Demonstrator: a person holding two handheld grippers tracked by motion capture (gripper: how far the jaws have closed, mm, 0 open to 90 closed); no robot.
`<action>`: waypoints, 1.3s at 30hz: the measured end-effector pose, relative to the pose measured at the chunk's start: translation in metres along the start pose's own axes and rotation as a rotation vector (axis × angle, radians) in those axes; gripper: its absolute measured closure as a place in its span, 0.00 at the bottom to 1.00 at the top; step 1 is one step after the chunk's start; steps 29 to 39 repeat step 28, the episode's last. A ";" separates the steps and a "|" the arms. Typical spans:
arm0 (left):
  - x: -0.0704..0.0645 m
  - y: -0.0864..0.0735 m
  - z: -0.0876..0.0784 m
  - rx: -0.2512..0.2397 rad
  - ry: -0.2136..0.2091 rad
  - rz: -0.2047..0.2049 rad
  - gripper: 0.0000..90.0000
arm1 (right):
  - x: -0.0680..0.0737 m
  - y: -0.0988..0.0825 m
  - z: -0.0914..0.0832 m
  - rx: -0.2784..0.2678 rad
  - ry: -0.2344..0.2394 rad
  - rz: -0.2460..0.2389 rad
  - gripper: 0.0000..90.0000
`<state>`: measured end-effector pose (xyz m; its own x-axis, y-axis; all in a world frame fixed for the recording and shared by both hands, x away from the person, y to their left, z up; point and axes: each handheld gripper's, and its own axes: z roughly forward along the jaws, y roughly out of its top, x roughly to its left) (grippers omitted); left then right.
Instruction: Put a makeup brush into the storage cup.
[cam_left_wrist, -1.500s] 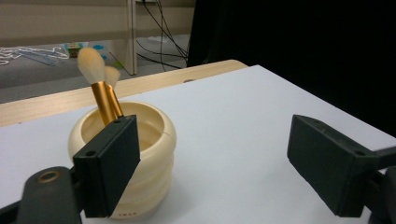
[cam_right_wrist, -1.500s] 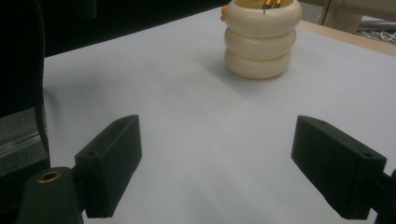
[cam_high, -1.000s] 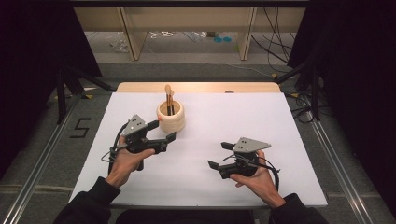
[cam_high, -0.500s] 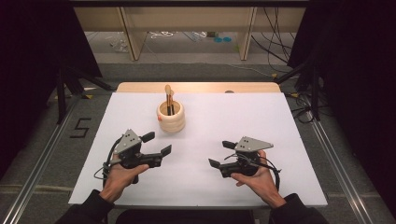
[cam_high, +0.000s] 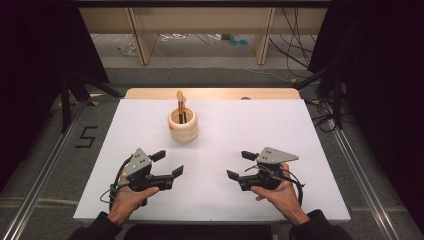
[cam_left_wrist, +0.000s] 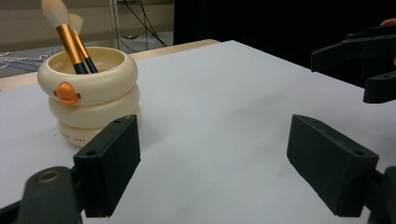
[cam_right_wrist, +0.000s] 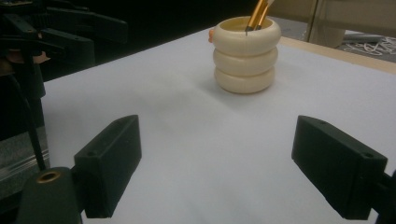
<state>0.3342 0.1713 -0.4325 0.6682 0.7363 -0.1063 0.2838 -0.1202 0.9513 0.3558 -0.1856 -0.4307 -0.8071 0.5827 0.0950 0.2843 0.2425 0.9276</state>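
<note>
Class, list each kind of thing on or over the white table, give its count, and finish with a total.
Cream ringed holder: 1
Makeup brushes standing in the holder: 2
Hand-held grippers, left gripper and right gripper: 2
Total: 5

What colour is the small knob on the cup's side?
Orange, on the cream cup; the knob shows best in the left gripper view.
</note>
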 end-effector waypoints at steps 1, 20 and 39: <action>-0.001 -0.001 0.000 0.000 0.001 0.004 0.19 | 0.000 0.000 0.000 -0.005 -0.006 -0.005 0.19; -0.006 -0.008 -0.005 0.008 -0.012 -0.043 0.19 | 0.000 -0.001 -0.001 -0.007 -0.001 0.000 0.19; -0.002 -0.007 -0.006 0.004 -0.008 -0.040 0.19 | -0.001 -0.001 -0.001 -0.010 -0.003 -0.004 0.19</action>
